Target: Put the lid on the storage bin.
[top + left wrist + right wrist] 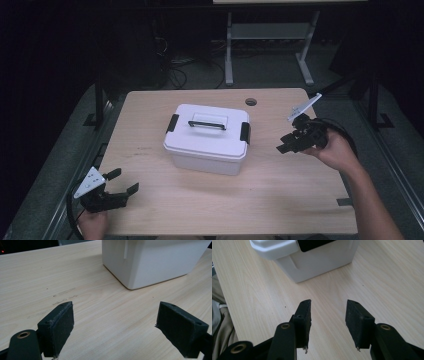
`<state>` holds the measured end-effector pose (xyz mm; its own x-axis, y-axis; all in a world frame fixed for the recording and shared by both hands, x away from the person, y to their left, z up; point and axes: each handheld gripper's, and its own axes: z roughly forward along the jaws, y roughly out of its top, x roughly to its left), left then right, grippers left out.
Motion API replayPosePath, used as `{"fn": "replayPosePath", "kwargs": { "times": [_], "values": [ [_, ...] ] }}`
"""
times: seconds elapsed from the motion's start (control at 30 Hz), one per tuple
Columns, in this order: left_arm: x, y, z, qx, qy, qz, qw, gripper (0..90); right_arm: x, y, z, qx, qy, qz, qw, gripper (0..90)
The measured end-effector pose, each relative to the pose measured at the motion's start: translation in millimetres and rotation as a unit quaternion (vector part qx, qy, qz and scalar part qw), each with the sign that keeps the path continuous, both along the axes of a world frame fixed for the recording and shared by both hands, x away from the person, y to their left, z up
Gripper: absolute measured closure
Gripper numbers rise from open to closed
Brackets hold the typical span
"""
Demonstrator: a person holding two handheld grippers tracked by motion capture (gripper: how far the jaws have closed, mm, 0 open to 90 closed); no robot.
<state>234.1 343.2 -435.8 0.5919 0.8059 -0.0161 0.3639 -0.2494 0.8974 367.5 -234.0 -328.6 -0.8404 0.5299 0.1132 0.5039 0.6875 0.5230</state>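
Your white box (207,139) sits near the middle of the worktop (280,195), its lid on. A dark handle (207,123) lies flat across the lid, and a black latch (245,132) shows at each short end, the other latch (172,123) on the far side from your right hand.

Your left tool (123,181) is at the near left corner of the worktop, well apart from the box, pointing roughly toward it. Its jaws are spread wide with nothing between them; in the left gripper view you see bare wood between the pads (62,327) and the lower corner of the box (150,262) ahead. A grey plate (90,182) sits on top of this tool, and your left hand (92,222) grips it at the worktop's edge.

Your right tool (286,143) is to the right of the box, near the latch at that end but not touching it. It hangs above the worktop, tilted down and aimed at the box. Its jaws stand partly apart and pinch nothing; in the right gripper view the pads (304,315) frame bare wood, with the end of the box (312,262) just beyond. Your right hand (337,147) holds this tool from behind, the forearm coming in from the lower right.
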Motion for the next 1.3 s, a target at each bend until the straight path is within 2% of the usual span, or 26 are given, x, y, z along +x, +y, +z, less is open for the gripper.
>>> {"fn": "replayPosePath", "kwargs": {
  "times": [1.3],
  "values": [
    [-0.3, -0.9, 0.3, 0.005, -0.001, 0.002, 1.0000, 13.7, -26.1, -29.5, -43.8, 0.016, 0.018, -0.025, 0.9994, 45.7]
  ]
}}
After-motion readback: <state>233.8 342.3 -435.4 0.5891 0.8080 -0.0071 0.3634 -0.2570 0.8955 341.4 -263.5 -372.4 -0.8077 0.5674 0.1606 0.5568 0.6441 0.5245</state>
